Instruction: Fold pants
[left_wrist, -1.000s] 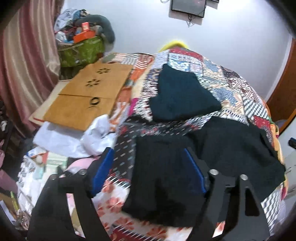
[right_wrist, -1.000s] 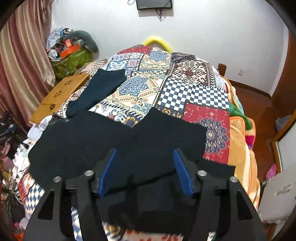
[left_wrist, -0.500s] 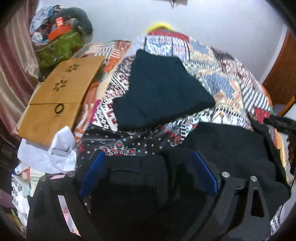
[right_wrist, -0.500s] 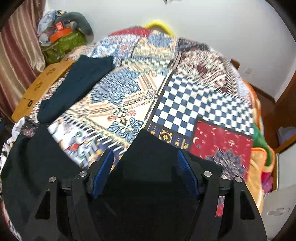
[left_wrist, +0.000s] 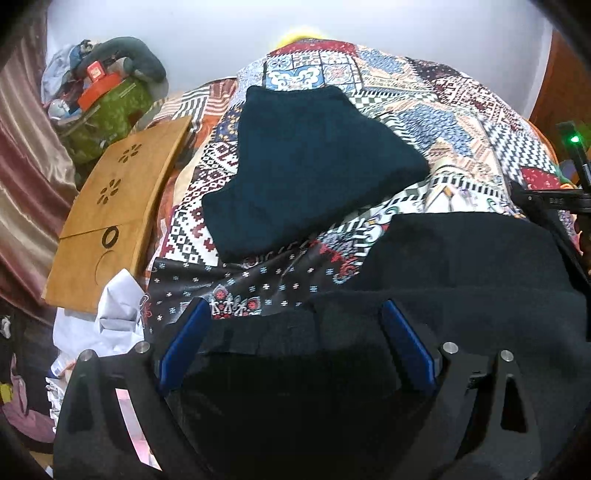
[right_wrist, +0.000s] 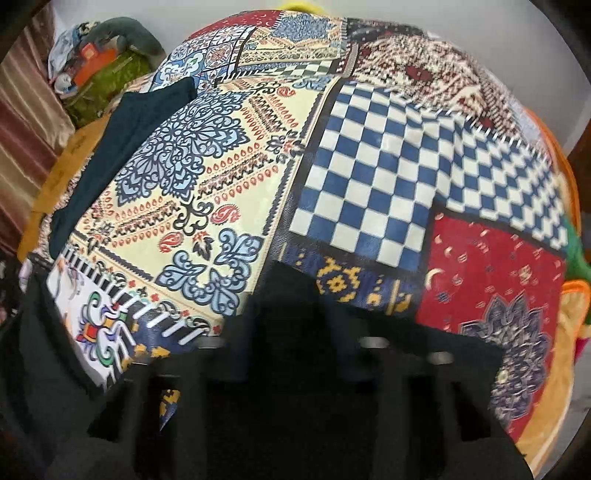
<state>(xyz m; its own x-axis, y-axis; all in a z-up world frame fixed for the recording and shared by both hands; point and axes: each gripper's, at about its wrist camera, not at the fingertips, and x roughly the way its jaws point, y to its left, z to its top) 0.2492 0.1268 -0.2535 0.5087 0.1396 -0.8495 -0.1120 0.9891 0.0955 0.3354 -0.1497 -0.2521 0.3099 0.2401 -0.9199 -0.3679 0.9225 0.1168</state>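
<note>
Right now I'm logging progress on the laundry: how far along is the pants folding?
Done: one dark teal folded garment lies on the patchwork bedspread. In hand: the black pants lie under the open left gripper; the right gripper's state is blurred. Left: their folds.

**Cloth everywhere, basically**

The black pants (left_wrist: 461, 266) look like matt, slightly fuzzy cloth. The patchwork bedspread (right_wrist: 369, 166) is smooth printed fabric. The folded teal garment (left_wrist: 314, 166) is soft knit-looking cloth. The board (left_wrist: 110, 206) is matt wood, and the left gripper (left_wrist: 295, 332) has glossy blue plastic pads (left_wrist: 184, 343).
</note>
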